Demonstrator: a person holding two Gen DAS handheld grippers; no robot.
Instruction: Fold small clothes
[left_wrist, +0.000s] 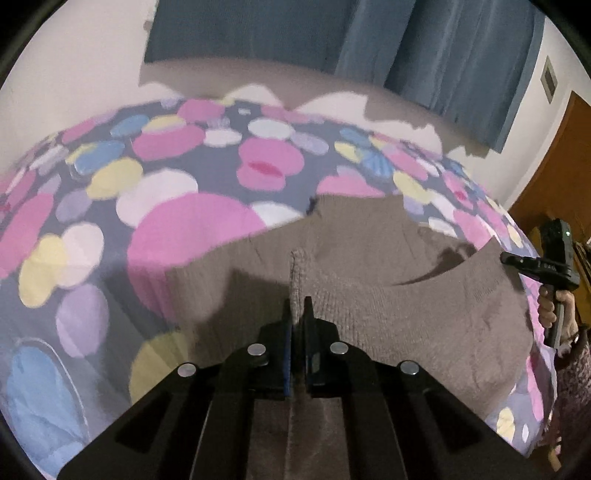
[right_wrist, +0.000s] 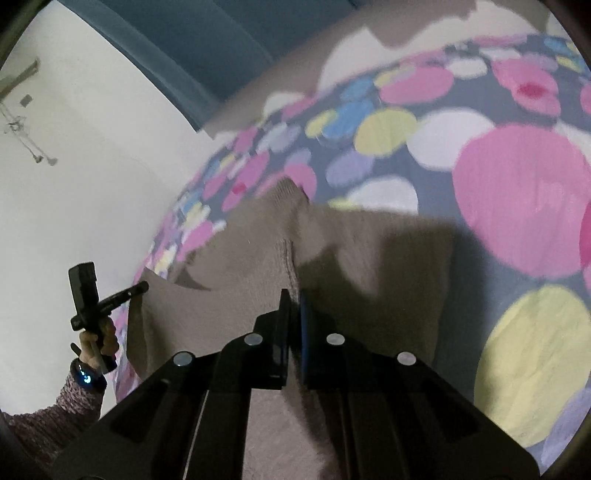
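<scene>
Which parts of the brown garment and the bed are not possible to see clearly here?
- Brown knitted garment: its near edge is hidden behind the left gripper body, left wrist view.
- Same garment: near part covered by the right gripper, right wrist view.
- Dotted bed cover: pattern blurred.

The garment (left_wrist: 369, 295) lies on the bedspread (left_wrist: 110, 221) before curtains (left_wrist: 443, 55).

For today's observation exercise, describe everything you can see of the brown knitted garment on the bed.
The brown knitted garment looks soft, ribbed and taupe. It lies on the flowered bedspread, partly lifted. The left tool is shut on one pinched ridge of its fabric; the right tool is shut on another. Folds cast dark shadows across it.
</scene>
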